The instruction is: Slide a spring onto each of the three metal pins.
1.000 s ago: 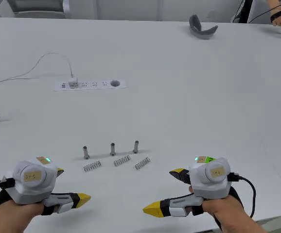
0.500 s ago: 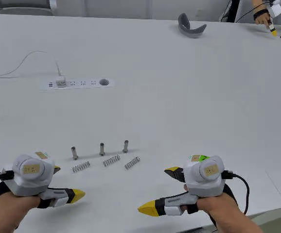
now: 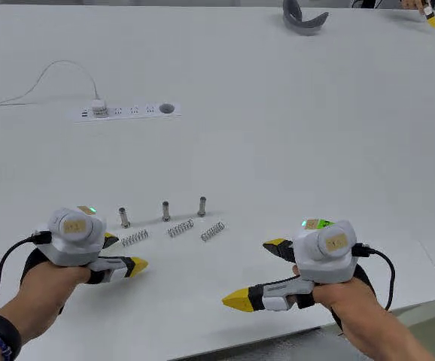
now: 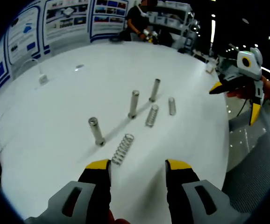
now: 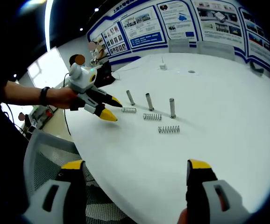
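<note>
Two hand-held grippers hover low over a white workbench [image 3: 315,135], one in each of a person's hands. The left gripper [image 3: 125,253] has its yellow-tipped jaws partly spread, with nothing between them. The right gripper [image 3: 255,272] has its jaws spread wide, also with nothing between them.

Just ahead of the left gripper's left jaw tip lies the first spring [image 4: 122,148], flat on the table. A little beyond it and to its left stands the first pin [image 4: 96,131], upright and apart from the spring. Farther ahead of the left gripper lie the second spring [image 4: 152,115] and the third spring [image 4: 172,106], each flat on the table. Each has an upright metal pin just behind it: the second pin [image 4: 134,103] and the third pin [image 4: 155,90].

From the right gripper, the same row of springs and pins sits well ahead, between the lines of its two jaws.

Far beyond the left gripper and past the pins, a white power strip [image 3: 127,110] lies flat. A plug [image 3: 98,107] is fitted in it, and a thin cable [image 3: 52,75] trails away. Far beyond the right gripper, at the table's far edge, rests a grey curved object [image 3: 304,16].
</note>
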`<state>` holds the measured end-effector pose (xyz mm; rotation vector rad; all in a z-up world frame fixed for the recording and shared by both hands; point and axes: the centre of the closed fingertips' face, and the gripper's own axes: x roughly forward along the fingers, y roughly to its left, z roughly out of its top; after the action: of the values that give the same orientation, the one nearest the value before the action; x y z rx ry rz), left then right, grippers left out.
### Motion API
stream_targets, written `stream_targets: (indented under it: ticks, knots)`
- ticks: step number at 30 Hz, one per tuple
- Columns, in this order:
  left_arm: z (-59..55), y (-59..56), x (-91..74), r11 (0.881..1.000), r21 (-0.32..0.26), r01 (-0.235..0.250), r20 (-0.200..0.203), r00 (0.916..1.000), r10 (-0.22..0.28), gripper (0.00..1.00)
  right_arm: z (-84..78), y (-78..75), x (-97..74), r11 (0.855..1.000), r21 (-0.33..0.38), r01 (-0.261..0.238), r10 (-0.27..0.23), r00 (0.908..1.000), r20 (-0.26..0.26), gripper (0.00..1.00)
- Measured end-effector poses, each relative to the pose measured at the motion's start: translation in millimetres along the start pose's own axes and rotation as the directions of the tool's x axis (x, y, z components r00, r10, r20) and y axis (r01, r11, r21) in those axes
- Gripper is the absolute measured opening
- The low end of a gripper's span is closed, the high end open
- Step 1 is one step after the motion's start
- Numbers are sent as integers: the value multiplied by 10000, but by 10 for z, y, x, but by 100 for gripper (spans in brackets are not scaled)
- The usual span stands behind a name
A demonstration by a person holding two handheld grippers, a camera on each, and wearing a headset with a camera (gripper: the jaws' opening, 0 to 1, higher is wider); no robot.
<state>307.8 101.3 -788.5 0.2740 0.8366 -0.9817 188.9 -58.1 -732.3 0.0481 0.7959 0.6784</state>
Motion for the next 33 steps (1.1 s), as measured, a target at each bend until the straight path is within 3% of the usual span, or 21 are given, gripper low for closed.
stream_targets:
  ticks: [9,16,20,23,25,33]
  knots:
    - [-6,94,140,9984,-449,-338,17,9994,340,37,-1,-55,-42,9998,144,102,-103,9999,82,90]
    - [38,159,172,9972,-166,-725,138,9973,727,23,-22,-53,-46,9998,161,123,-124,9999,26,90]
    - [50,128,149,9967,-4,-817,148,9965,817,18,-23,-50,-40,9996,248,140,-141,9999,63,90]
    - [30,106,130,9943,487,-947,77,9955,944,11,-21,-43,-34,9996,263,123,-125,9999,55,90]
    - [17,58,122,9971,29,-763,14,9971,763,11,-24,-36,-29,9995,294,109,-110,9999,31,90]
    - [-39,-6,77,9975,-65,-707,2,9975,707,11,-24,-25,-30,9995,317,90,-91,10000,30,90]
